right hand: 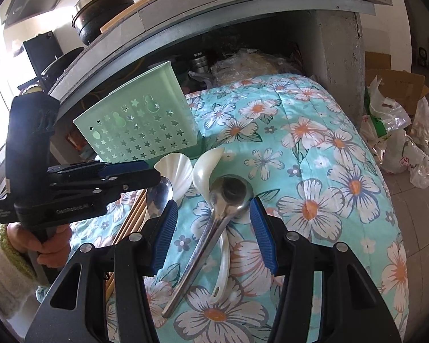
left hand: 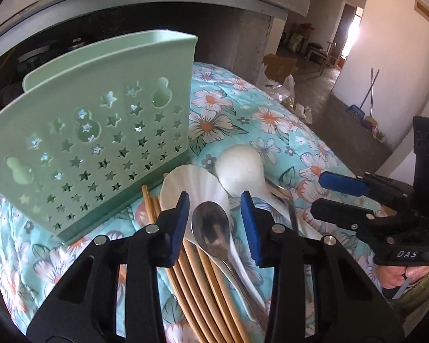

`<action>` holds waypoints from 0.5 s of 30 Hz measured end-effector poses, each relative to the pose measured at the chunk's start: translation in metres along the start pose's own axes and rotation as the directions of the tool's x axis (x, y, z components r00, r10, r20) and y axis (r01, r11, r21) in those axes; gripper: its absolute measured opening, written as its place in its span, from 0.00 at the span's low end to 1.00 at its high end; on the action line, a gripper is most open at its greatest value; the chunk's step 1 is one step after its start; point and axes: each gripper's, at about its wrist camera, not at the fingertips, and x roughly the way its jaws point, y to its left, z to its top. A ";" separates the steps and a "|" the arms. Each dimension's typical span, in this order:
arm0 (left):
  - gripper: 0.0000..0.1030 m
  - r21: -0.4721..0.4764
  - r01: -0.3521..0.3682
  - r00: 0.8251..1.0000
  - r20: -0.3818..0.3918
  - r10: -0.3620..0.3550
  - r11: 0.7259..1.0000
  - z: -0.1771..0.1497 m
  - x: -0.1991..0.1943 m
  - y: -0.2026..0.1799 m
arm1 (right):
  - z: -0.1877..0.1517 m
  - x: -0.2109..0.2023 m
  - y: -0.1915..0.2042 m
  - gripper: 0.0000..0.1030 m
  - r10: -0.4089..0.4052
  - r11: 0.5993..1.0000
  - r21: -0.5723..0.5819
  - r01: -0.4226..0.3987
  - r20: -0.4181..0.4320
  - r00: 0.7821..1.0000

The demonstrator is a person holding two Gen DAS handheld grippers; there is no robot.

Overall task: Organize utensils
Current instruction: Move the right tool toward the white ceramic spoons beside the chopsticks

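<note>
A pale green utensil holder [left hand: 100,143] with star cut-outs stands on the floral cloth; it also shows in the right wrist view [right hand: 140,125]. My left gripper [left hand: 216,225] is open, its jaws on either side of a steel spoon [left hand: 211,228] that lies on a white shell-shaped spoon [left hand: 191,188] and several wooden chopsticks [left hand: 191,280]. My right gripper [right hand: 214,234] is open around a steel ladle [right hand: 228,194] lying across a white ladle [right hand: 206,168]. Each gripper shows in the other's view, the right one [left hand: 340,197] and the left one [right hand: 146,171].
The floral cloth [right hand: 329,171] covers a rounded surface that drops off at the right. A concrete counter [right hand: 243,3] with a dark recess stands behind the holder. Plastic bags and a cardboard box [right hand: 397,114] lie on the floor at the right.
</note>
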 end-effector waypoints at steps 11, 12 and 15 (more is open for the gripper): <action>0.34 -0.025 -0.025 0.996 -0.084 0.022 0.999 -0.007 0.029 0.008 | -0.001 0.011 -0.002 0.50 -0.003 1.000 0.008 0.003 -0.025 1.000; 0.34 -0.029 -0.025 0.996 -0.081 0.023 0.999 -0.007 0.030 0.008 | -0.001 0.012 -0.002 0.50 -0.004 1.000 0.008 0.005 -0.025 1.000; 0.28 -0.037 -0.033 0.997 -0.075 0.030 0.999 -0.007 0.032 0.007 | 0.000 0.013 -0.002 0.50 -0.016 1.000 0.008 0.016 -0.024 1.000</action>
